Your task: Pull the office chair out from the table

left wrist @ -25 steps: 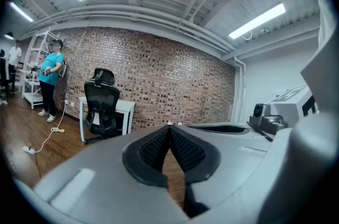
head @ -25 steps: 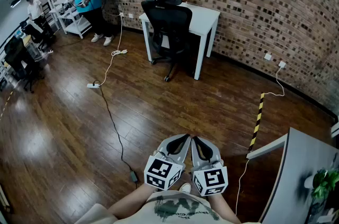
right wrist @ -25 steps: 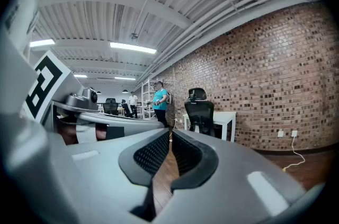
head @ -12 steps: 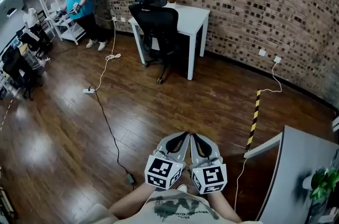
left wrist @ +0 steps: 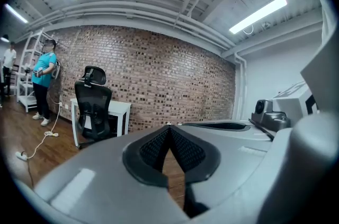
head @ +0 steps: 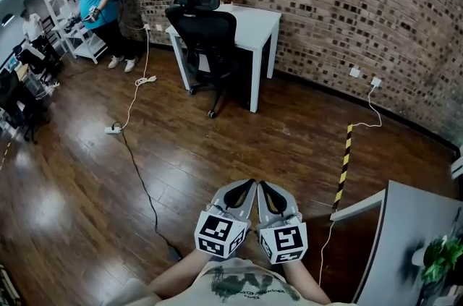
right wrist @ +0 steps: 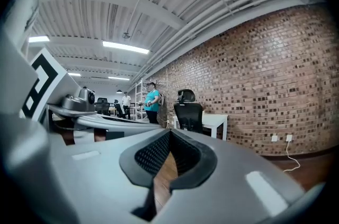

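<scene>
both grippers sit low in the centre of the frame, side by side. the left gripper (head: 248, 187) and the right gripper (head: 265, 187) each have their jaws pressed together on nothing. they point across the dark wooden floor (head: 239, 131) toward the upper middle of the frame. there the black mesh-backed office chair with a headrest (head: 206, 33) stands tucked against the white rectangular tabletop (head: 255, 19), its back toward the viewer, beside the red brick wall (head: 347, 1). it is well apart from both grippers, so the pull has not begun.

the likeliest trouble is underfoot. a thin black cable (head: 142, 178) runs from lower centre up to a white power strip (head: 112, 129) at left, and a white cord (head: 134, 96) trails near the chair's wheeled base. a foot or a castor could catch either. jaws that arrive closed cannot take the backrest, so they must open first. a sideways pull would probably swivel the chair into a table leg rather than bring it straight out.
</scene>
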Demonstrator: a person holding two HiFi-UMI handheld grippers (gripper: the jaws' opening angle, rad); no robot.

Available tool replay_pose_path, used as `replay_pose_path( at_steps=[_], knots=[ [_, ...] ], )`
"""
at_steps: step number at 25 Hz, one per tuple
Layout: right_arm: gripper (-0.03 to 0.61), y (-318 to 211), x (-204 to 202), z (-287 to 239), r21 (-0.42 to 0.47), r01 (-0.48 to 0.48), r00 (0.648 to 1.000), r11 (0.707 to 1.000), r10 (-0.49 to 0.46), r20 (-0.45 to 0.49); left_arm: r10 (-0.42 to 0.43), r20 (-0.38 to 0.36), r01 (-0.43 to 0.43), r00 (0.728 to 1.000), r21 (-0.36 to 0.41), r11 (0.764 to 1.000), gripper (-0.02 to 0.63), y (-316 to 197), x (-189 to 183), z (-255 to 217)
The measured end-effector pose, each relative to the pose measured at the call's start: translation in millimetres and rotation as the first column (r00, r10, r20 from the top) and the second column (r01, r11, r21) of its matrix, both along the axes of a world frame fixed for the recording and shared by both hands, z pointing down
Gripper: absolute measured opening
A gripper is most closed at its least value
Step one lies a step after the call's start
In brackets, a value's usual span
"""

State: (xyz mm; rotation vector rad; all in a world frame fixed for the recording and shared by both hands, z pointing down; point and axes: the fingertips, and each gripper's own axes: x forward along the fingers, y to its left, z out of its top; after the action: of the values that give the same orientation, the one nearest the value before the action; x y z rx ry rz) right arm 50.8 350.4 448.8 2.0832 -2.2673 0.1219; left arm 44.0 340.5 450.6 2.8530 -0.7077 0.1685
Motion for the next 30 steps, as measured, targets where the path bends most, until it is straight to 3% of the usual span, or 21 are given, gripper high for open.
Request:
replay_pose_path(
  at_steps=[8, 20, 30],
  knots=[
    [0.0, -82.7, 34.2, -1.0, -0.005, -0.055, 0.998, 0.998, 0.055, -0.008, 0.056, 0.0, -0.056, 0.998, -0.004, 0.998, 0.015, -83.0, 34.7, -1.3],
    [0.0, -202.0, 39.4, -10.5, -0.003, -0.092, 0.994, 0.996, 0.092, -0.05, 0.098, -0.038, -0.097, 0.995, 0.021, 0.995, 0.015, -200.3, 37.5, -11.5],
    [0.005, -263.0, 48.8, -16.5, -0.001, -0.093, 0.993, 0.996, 0.093, -0.073, 0.111, -0.041, -0.11, 0.993, 0.026, 0.994, 0.015, -265.4, 45.3, -16.3]
  ],
)
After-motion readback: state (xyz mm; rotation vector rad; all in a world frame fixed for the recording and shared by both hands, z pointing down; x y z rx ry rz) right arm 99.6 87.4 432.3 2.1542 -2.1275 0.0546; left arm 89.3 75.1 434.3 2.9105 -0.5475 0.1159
